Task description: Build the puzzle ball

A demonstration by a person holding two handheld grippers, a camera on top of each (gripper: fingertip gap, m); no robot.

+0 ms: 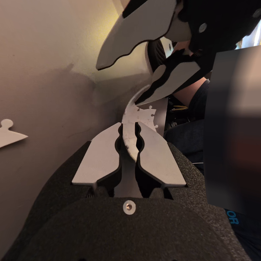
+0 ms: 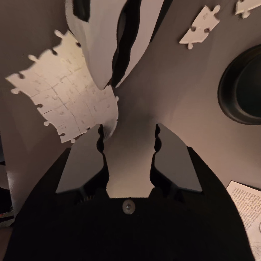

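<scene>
A curved white section of joined puzzle pieces [image 1: 131,117] is held off the grey table. My left gripper [image 1: 128,124] is shut on its lower edge. In the right wrist view the section [image 2: 67,96] spreads to the left, and the left gripper [image 2: 111,86] comes down from the top, pinching its right side. My right gripper [image 2: 129,125] is open and empty, and its left fingertip [image 2: 101,127] sits right at the section's lower right corner. In the left wrist view the right gripper [image 1: 118,86] reaches in from the upper right, its lower finger meeting the section's top edge.
Loose white puzzle pieces lie on the grey table [image 2: 176,84]: one at upper right [image 2: 200,26], another in the far corner [image 2: 245,8], and one at the left [image 1: 8,134]. A black round stand [image 2: 242,87] is at the right. A printed sheet [image 2: 245,209] lies lower right. Left tips to right tips: about 5 cm.
</scene>
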